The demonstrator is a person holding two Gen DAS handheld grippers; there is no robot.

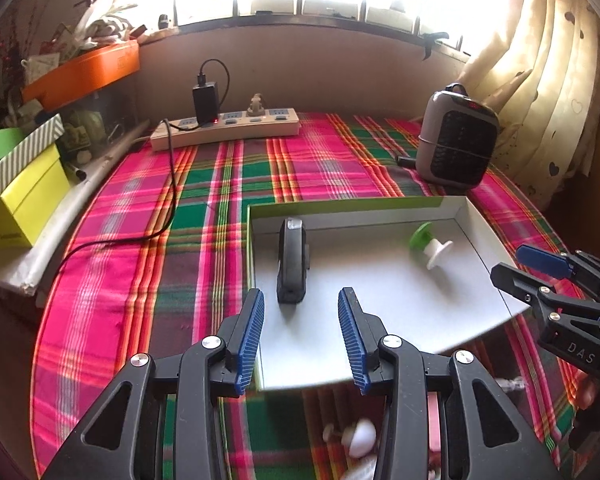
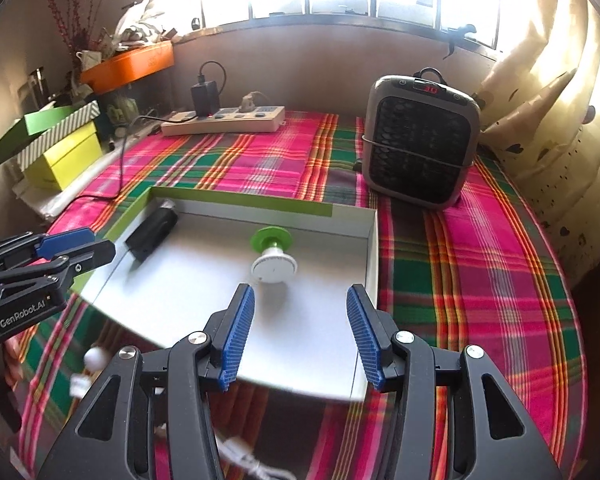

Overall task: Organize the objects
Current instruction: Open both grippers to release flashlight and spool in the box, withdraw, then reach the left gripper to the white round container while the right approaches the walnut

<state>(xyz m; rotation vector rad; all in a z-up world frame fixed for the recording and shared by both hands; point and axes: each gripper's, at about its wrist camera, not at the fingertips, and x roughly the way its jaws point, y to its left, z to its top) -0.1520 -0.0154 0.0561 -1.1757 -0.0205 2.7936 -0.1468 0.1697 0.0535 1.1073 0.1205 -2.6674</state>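
Already the tray [image 2: 374, 240] on the plaid cloth [image 2: 480, 280] holds a black device [image 2: 152, 232] at its left and a green-and-white spool [image 2: 272, 256] toward the right. Both the left gripper [image 1: 300, 332] and right gripper [image 2: 300, 332] hover spread, empty. Small white pieces [image 1: 360, 436] lie outside, half-hidden below; a blind reach could nudge the tray.
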